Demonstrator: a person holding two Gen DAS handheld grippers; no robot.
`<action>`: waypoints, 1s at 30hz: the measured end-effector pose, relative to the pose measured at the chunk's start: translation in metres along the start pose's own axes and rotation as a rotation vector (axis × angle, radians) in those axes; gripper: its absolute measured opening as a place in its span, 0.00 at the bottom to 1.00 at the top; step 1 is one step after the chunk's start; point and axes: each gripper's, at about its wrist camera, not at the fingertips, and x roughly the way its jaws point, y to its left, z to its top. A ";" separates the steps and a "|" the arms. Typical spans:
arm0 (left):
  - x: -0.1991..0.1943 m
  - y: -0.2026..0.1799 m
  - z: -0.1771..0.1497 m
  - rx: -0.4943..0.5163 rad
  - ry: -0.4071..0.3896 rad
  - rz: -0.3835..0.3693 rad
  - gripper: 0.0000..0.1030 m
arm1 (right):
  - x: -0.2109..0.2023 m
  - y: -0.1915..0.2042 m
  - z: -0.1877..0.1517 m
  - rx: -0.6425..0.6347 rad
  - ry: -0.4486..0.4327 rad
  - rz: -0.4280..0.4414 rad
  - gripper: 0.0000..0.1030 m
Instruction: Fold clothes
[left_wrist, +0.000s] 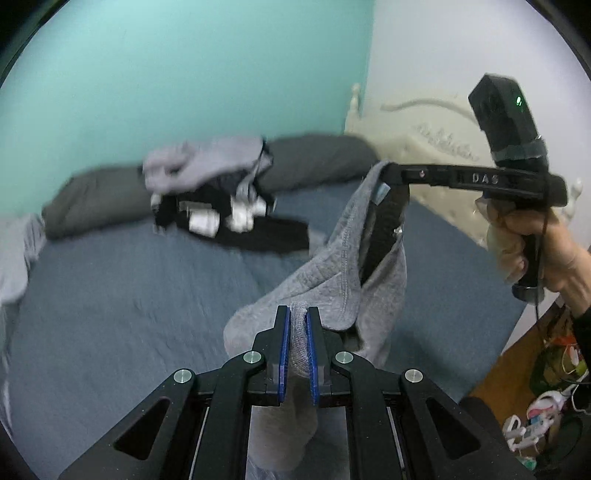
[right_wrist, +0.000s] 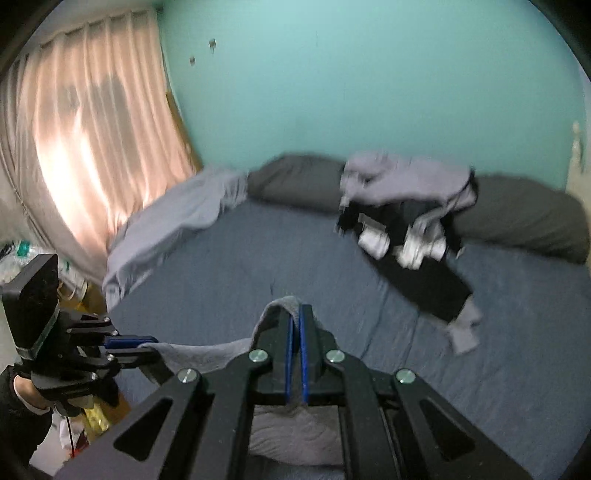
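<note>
Grey knit garment (left_wrist: 343, 266), plain, w/ a black inner lining at approx 1 o'clock of the left tool (left_wrist: 298, 332). Both tools black w/ blue pads; right tool (right_wrist: 295, 332) same. Bed sheet (left_wrist: 129, 295) slate blue, no pattern. 2 pillows (right_wrist: 295, 181) dark grey at 12 o'clock. Clothes pile (left_wrist: 210, 192): light grey on top, black & white below. Wall (left_wrist: 184, 74) plain turquoise. Curtain (right_wrist: 92, 129) pale pink at 10 o'clock. Headboard (left_wrist: 436, 122) cream.

Grey garment (left_wrist: 343, 266) — held aloft, w/ dangling folds.
</note>
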 end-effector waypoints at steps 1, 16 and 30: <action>0.013 0.001 -0.012 -0.014 0.025 0.001 0.09 | 0.014 -0.002 -0.011 0.010 0.023 0.008 0.03; 0.113 0.035 -0.080 -0.096 0.237 0.019 0.40 | 0.141 -0.012 -0.112 0.001 0.254 0.015 0.04; 0.178 0.034 -0.084 -0.076 0.330 -0.024 0.44 | 0.125 -0.050 -0.149 0.094 0.213 0.017 0.59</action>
